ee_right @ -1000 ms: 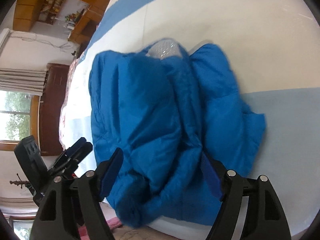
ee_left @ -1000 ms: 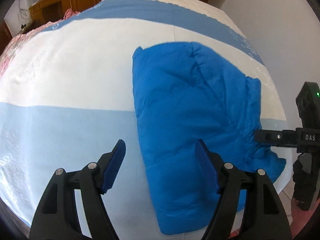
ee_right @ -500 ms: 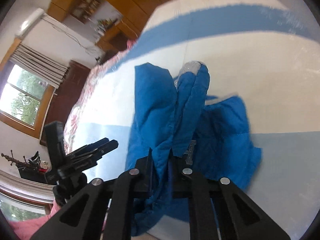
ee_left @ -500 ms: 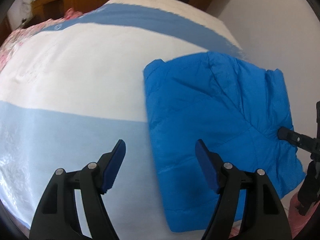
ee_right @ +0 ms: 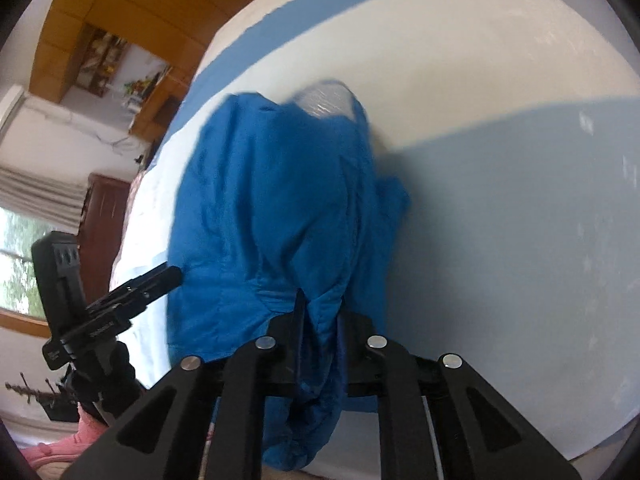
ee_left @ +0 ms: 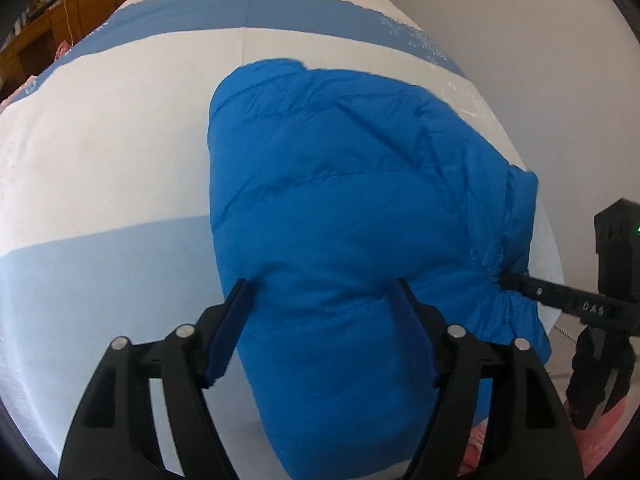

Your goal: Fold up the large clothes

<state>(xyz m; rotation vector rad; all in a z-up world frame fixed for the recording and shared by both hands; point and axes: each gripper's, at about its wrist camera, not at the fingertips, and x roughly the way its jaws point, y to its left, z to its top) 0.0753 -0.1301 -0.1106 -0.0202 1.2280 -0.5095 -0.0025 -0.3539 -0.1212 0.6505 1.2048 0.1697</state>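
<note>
A blue puffer jacket (ee_left: 340, 208) lies bunched on the white and blue striped bed (ee_left: 100, 140), near its right edge. My left gripper (ee_left: 320, 286) hovers open over the jacket's near part, its jaws widening a little and its pads clear of the cloth. At the jacket's right side, my right gripper (ee_left: 516, 282) pinches a gathered fold. In the right wrist view the right gripper (ee_right: 320, 308) is shut on the jacket (ee_right: 272, 208), its jaws easing apart slightly with cloth still pressed between them. A silvery lining (ee_right: 324, 98) shows at the far end. The left gripper (ee_right: 168, 274) pokes in from the left.
A plain wall (ee_left: 520, 40) runs close along the bed's right edge. Wooden cabinets (ee_right: 80, 20) and a curtained window (ee_right: 16, 264) stand beyond the bed (ee_right: 500, 200). Something pink (ee_right: 52, 452) lies low beside the bed. Bare sheet stretches to the left of the jacket.
The right gripper went from open to shut on a fold of the jacket and pulled it up into a ridge. The left gripper moved over the jacket's near part, staying open.
</note>
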